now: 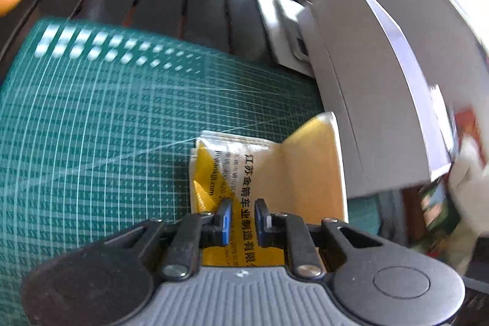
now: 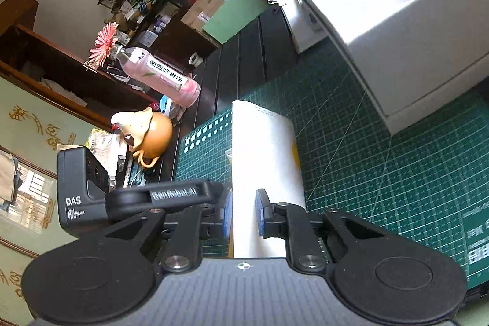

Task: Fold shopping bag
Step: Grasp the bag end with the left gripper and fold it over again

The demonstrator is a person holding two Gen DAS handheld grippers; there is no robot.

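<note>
The shopping bag (image 1: 244,173) is yellow and white with black Chinese print, folded into a small packet on the green cutting mat (image 1: 91,127). One flap (image 1: 314,167) stands up on its right. My left gripper (image 1: 242,216) hovers just over the packet with its jaws a small gap apart and nothing between them. In the right wrist view the bag's white flap (image 2: 262,161) rises upright between the fingers of my right gripper (image 2: 243,214). The jaws sit close on either side of it; grip contact is unclear. The left gripper's body (image 2: 171,194) shows at the left.
A white open box (image 2: 397,29) stands on the mat (image 2: 382,167) at the right, close to the bag (image 1: 382,100). A pink bottle (image 2: 162,75), a brown teapot (image 2: 149,136) and a flower (image 2: 104,43) sit at the dark table's far left.
</note>
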